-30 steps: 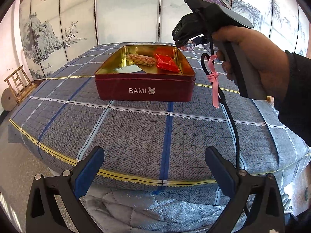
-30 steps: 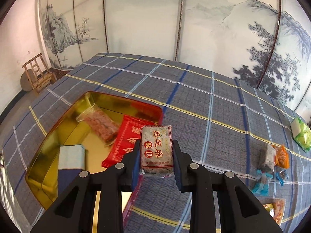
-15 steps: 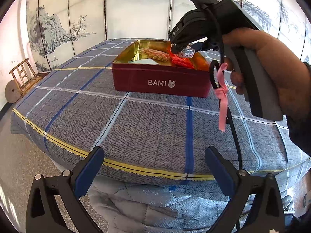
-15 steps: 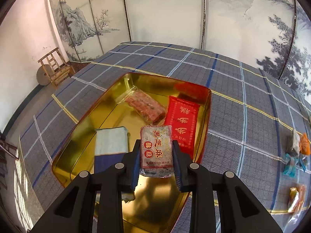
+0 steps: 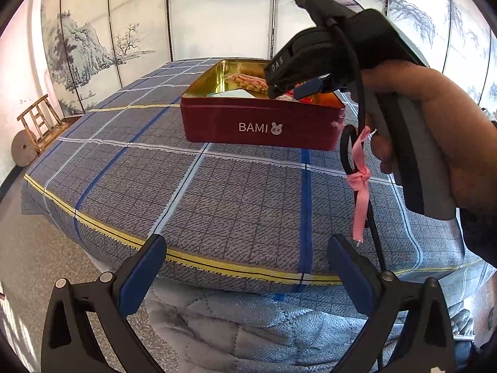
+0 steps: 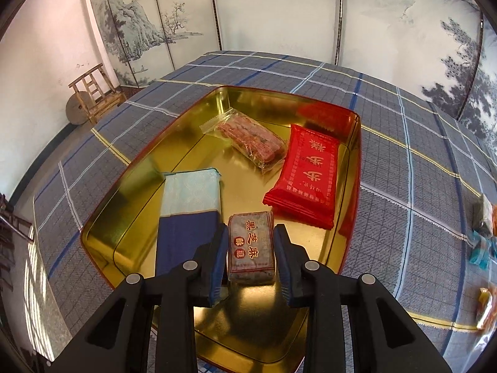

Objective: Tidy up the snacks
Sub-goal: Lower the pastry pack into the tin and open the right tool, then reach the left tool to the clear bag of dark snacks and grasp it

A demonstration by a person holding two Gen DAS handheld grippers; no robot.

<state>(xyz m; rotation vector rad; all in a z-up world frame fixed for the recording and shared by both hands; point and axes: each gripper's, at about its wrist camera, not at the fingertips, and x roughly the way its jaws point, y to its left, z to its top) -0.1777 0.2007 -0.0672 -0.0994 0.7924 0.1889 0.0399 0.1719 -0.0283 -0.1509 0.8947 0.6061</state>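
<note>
Well, the plaid-covered table [image 6: 388, 143] fills the room's middle, and on it sits the big red tin [image 5: 262, 126] with its gold inside, directly below and ahead of the right gripper [image 6: 251, 248]. That gripper is clamped on a small brown sesame cake packet [image 6: 251, 247], held low over the tin's near floor. Just left of its fingers lies a blue-and-pale packet [image 6: 189, 217]; ahead and to the right a red packet [image 6: 306, 174]; farther ahead a clear-wrapped snack [image 6: 248, 138]. More loose snacks [image 6: 481, 236] wait well off to its right on the cloth. The left gripper [image 5: 245, 267] hangs back at the table's near edge, jaws wide apart, empty.

To my eye, the good move is to lower the packet into the bare gold gap and let go flat, clear of its neighbours.

The tin's side reads "BAMI"; the held packet shows "黑芝麻". I can't read the red packet's characters with confidence.
</note>
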